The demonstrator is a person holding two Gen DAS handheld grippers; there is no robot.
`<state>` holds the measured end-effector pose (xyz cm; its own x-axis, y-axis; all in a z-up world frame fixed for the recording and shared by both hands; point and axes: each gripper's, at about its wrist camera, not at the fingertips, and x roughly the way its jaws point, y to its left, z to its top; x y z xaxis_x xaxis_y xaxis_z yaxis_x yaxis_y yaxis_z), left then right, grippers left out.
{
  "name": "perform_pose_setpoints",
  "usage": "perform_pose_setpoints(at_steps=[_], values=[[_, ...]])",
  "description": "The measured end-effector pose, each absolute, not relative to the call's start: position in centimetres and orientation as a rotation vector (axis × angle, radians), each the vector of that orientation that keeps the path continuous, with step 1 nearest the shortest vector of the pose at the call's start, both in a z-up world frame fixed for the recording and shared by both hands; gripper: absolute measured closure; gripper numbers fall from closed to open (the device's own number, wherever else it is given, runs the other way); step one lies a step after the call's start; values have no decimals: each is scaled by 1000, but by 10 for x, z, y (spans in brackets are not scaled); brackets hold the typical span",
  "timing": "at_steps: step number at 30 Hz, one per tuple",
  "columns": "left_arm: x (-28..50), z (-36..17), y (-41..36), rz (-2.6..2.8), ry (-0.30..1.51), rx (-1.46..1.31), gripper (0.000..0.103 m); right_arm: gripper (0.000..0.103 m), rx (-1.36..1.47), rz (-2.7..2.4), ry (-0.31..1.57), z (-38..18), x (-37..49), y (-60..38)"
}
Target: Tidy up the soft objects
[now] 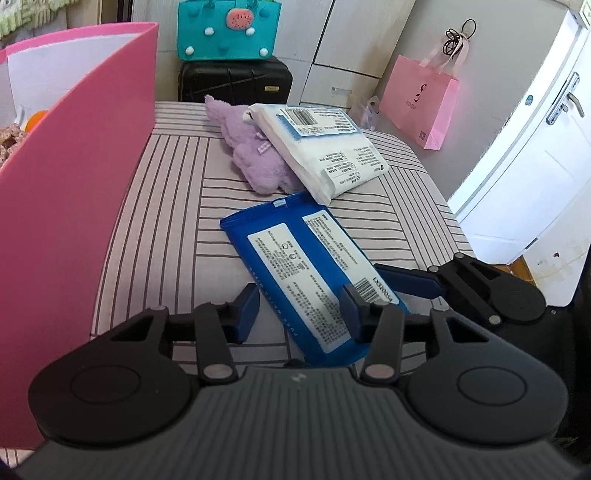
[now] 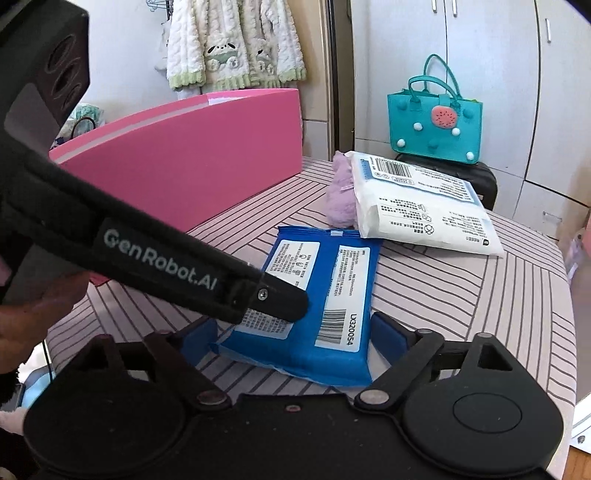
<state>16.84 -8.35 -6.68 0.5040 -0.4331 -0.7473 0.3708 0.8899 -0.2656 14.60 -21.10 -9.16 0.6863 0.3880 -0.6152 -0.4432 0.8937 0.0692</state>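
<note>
**Two grippers meet at the blue pack**

At the left stands the pink box (image 1: 74,192), its tall wall running along the left edge of the striped tabletop (image 1: 166,229); a lane of bare stripes lies between that wall and the packs. The left gripper (image 1: 301,314) hangs over the near end of the blue wipes pack (image 1: 295,266), its blue fingers (image 1: 246,314) either side of the printed label, apart and not visibly pinching anything. Just to its right the right gripper (image 2: 291,339) straddles the same pack's near short edge, fingers spread wide beside both long sides, released.

Farther back, the purple plush toy (image 1: 255,155) lies partly under the white tissue pack (image 1: 325,147), whose near corner almost meets the blue pack. Open stripes run to the table's rounded right edge.

Behind the table sit a black suitcase (image 1: 236,81) with a teal felt bag (image 1: 229,29) on top; a pink paper bag (image 1: 421,103) hangs by the white door (image 1: 535,155).
</note>
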Motion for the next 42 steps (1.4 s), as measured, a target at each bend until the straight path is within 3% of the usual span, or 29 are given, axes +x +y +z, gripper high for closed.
perform_pose_setpoints(at_steps=[6,17,27,42], values=[[158,-69,-93,-499,873,-27,57,20,-94,461,670,-90,143,-207],[148,-64,-80,-541,901,-82,63,18,-9,472,727,-82,138,-209],[135,-49,-62,-597,930,-87,63,18,88,518,771,-73,132,-212],[113,-13,-35,-671,905,-46,63,18,18,560,768,-42,111,-195]])
